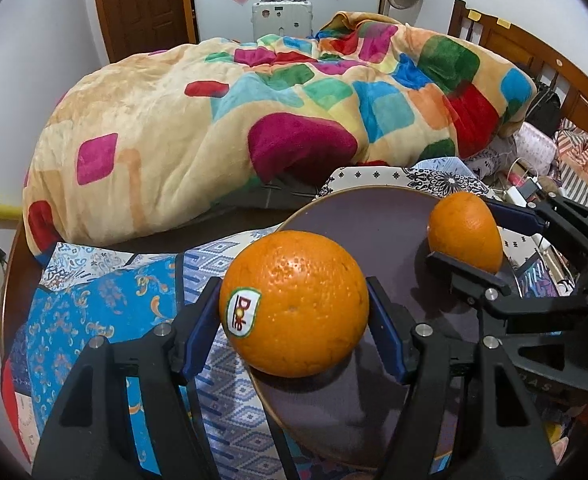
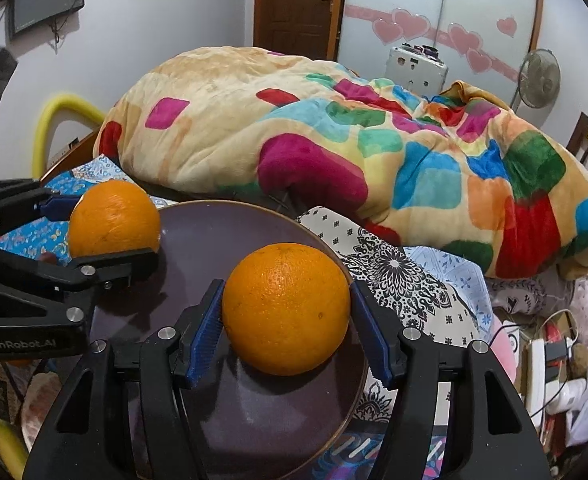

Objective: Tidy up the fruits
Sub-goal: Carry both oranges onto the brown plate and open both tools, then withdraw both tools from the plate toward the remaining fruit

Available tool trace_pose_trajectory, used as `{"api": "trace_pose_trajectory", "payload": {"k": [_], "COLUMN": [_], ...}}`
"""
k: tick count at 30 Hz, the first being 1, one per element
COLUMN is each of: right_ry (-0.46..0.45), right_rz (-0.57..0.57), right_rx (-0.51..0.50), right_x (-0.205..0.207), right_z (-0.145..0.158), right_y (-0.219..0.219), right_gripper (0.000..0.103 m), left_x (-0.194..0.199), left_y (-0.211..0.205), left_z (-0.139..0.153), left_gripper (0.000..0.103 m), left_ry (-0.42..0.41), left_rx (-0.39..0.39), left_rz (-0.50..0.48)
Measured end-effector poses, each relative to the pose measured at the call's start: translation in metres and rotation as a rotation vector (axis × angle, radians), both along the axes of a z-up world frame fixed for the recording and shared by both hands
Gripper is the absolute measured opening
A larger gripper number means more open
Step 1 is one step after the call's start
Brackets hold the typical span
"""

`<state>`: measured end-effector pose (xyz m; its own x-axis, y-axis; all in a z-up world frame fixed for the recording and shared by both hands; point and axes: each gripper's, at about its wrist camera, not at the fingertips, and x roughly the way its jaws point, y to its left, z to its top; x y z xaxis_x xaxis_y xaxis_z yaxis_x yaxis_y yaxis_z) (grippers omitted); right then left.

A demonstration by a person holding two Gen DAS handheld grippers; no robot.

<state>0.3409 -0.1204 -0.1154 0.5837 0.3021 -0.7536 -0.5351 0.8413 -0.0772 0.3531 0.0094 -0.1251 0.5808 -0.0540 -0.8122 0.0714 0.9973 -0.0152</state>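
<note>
My left gripper [image 1: 294, 312] is shut on an orange with a Dole sticker [image 1: 294, 304], held at the near left rim of a dark purple plate [image 1: 374, 224]. My right gripper [image 2: 286, 312] is shut on a second, plain orange [image 2: 286, 308] over the right part of the plate [image 2: 222, 232]. Each gripper shows in the other's view: the right one [image 1: 466, 236] with its orange [image 1: 466, 232] at the plate's right side, the left one [image 2: 110, 228] with its orange [image 2: 114, 220] at the plate's left rim. Whether the oranges touch the plate is unclear.
The plate lies on patterned blue and white cloths [image 1: 106, 300] on a bed. A big colourful blanket [image 1: 254, 112] is heaped behind it. Cables and clutter [image 2: 554, 352] lie to the right. A yellow fruit, perhaps a banana [image 2: 6, 444], lies at the lower left.
</note>
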Motion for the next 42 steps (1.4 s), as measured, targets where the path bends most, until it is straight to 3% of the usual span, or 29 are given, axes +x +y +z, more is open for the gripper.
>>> {"api": "trace_pose_trajectory", "payload": {"k": [8,12,17,19,31,42], "right_ry": [-0.006,-0.01,-0.054,-0.057,-0.123,-0.165], "right_rz": [-0.006,0.001,0.003,0.0,-0.016,0.0], "right_rx": [-0.002,0.011,0.016,0.024,0.068,0.093], "right_x": [-0.002,-0.009,-0.024,-0.029,-0.085,-0.151], "right_z": [0.0,0.007,0.023,0.029,0.064,0.073], "right_y": [-0.001,-0.004,-0.008,-0.013,-0.033,-0.047], "right_gripper": [0.06,0.069,0.071,0.071,0.071,0.076], "left_x": [-0.001,-0.007,-0.025,-0.031,-0.105,-0.175], "left_y": [-0.001,-0.002,0.0,0.002,0.014,0.023], "left_z": [0.002,0.005,0.027,0.034,0.08,0.07], "left_gripper": [0.069,0.069,0.086,0.086,0.087,0.09], "left_ry": [0.003,0.007,-0.069,-0.084,-0.157,-0.146], "left_rx": [-0.01,-0.018,-0.028,-0.025,-0.018,-0.012], "left_rz": [0.0,-0.007,0.006,0.015,0.031,0.048]}}
